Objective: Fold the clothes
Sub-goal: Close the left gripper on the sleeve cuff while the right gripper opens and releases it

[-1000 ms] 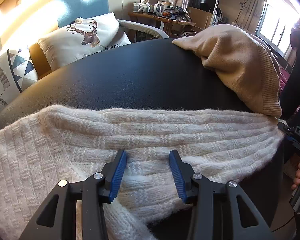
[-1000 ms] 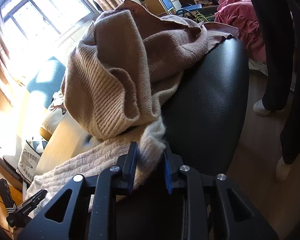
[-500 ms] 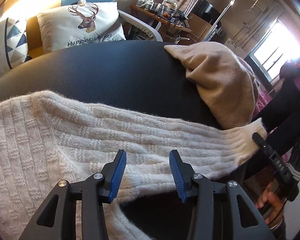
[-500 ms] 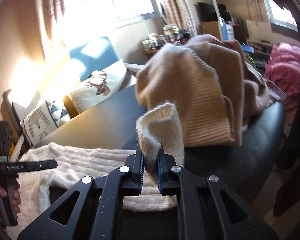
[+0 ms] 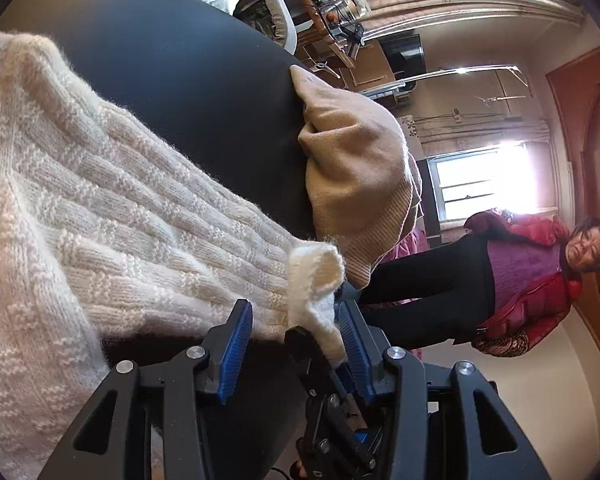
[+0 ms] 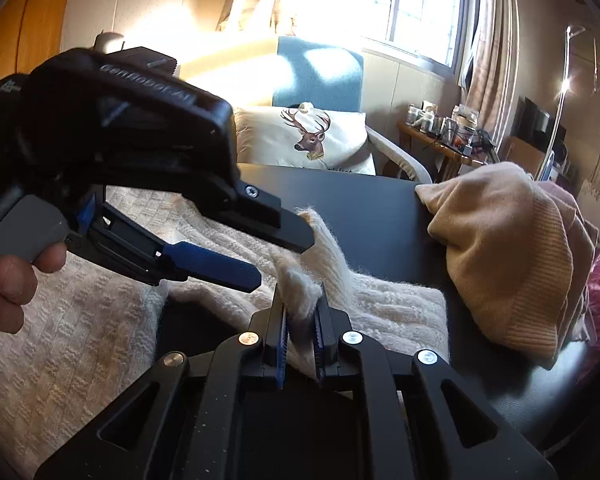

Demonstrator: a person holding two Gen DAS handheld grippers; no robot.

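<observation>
A cream knitted sweater [image 5: 100, 216] lies on a black round table [image 5: 188, 72], its sleeve stretched toward the table edge. My right gripper [image 6: 300, 304] is shut on the sleeve cuff [image 6: 300, 292] and holds it lifted and folded back over the sleeve. My left gripper [image 5: 296, 320] is open, its blue pads on either side of the raised cuff [image 5: 316, 268]. In the right wrist view the left gripper [image 6: 260, 256] reaches in from the left, just above the sleeve.
A tan sweater [image 5: 356, 168] is heaped at the table's right edge; it also shows in the right wrist view [image 6: 512, 248]. A deer-print pillow [image 6: 304, 136] lies on a chair behind. A person in a red jacket [image 5: 532, 272] stands beyond the table.
My right gripper has carried the cuff back left over the sleeve. My left gripper has swung right along the sleeve and now brackets the cuff, still open.
</observation>
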